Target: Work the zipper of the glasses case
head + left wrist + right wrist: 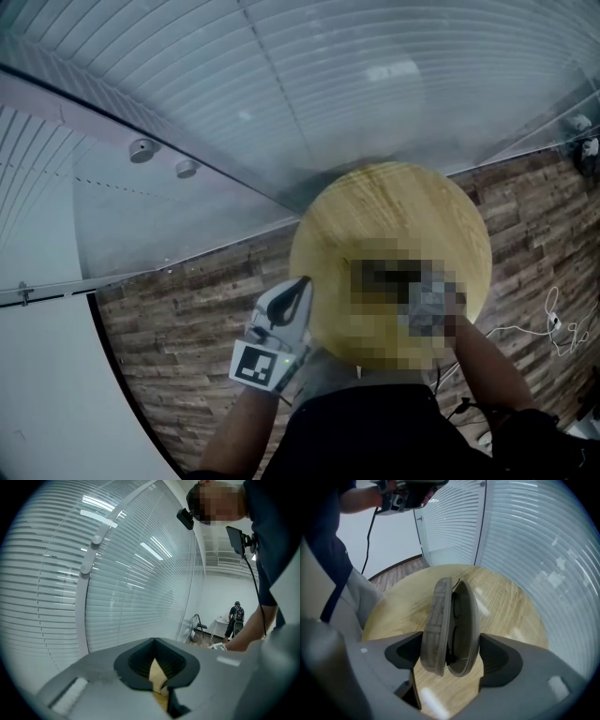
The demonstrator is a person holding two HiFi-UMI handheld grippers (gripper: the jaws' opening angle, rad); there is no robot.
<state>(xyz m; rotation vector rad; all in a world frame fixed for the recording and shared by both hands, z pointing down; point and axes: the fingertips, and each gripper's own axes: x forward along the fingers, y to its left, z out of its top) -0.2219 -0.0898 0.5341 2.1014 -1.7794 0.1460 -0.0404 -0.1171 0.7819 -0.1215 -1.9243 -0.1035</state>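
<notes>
Right tongs (452, 651) up close, jaws spread wide, and the glasses case (437, 620) stands on edge between them. Both pads look to be against its outer shells, so I'm calling that a wide grip on the case. It sits over the round wooden counter (506, 606), near the edge closest to the person.

And look at the case: the two shells stand apart with a dark gap running down between them, so the zipper appears undone along the end we can see. Opening looks done, or very nearly. The far end is foreshortened and I can't pick out the pull. What's left, by my reading, is running the zipper back round to close it, if the job calls for both directions.

Over to the left tongs (155, 644): clamped together, nothing in them, only a sliver of counter showing through below the pads. They point out towards the slatted blinds, tipped just a little downward, well off the case.

From the head view the left tongs (292, 298) hover at the counter's (403, 216) near-left rim, forearm coming up from below (the right-hand side of things is lost under a mosaic patch there). The right tongs aim steeply down at the counter.
</notes>
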